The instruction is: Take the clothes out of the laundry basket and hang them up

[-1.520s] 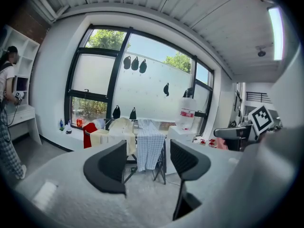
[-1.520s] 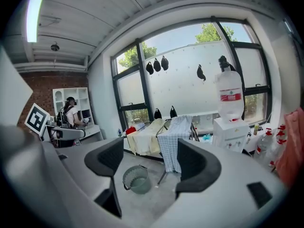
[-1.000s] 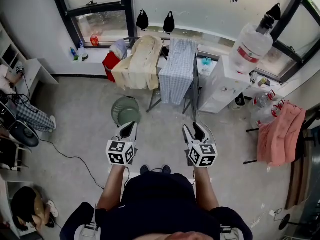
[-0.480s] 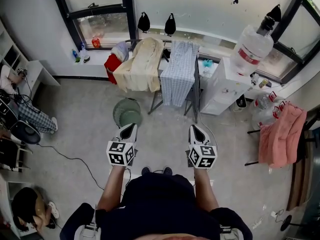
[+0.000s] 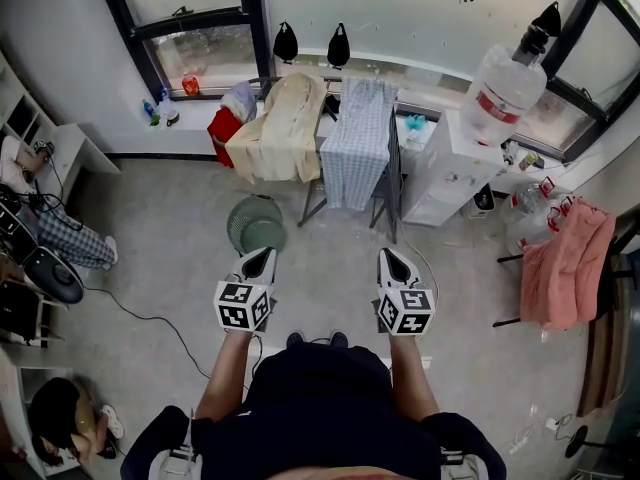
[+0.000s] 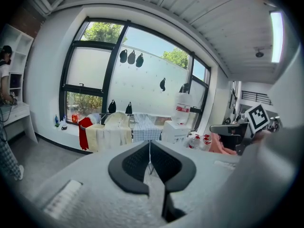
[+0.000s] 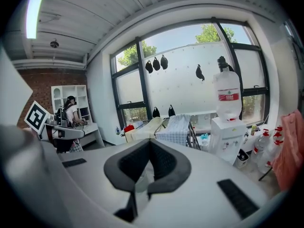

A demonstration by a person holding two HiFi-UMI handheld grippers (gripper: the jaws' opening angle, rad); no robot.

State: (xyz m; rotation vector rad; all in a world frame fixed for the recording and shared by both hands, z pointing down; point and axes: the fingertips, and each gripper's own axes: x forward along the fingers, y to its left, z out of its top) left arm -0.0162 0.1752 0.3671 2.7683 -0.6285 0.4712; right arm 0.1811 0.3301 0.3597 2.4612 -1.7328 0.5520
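Note:
A round green laundry basket [image 5: 256,226] stands on the floor in front of a drying rack [image 5: 388,183]. The rack carries a cream garment [image 5: 278,128], a blue checked one [image 5: 358,143] and a red one [image 5: 222,133]. My left gripper [image 5: 262,254] hangs just below and right of the basket, shut, nothing in it. My right gripper [image 5: 391,256] is level with it further right, also shut and empty. In the left gripper view the closed jaws [image 6: 149,144] point at the hung clothes [image 6: 116,132]. The right gripper [image 7: 148,142] faces the same rack [image 7: 164,128].
A white water dispenser [image 5: 455,168] with a big bottle stands right of the rack. Pink cloth [image 5: 565,268] hangs on a stand at far right. People sit by a desk at the left edge [image 5: 55,233], and a black cable [image 5: 140,316] runs over the floor.
The right gripper's jaws stood apart one second ago and have closed with nothing between them. Neither hand has shifted; the left gripper stays shut.

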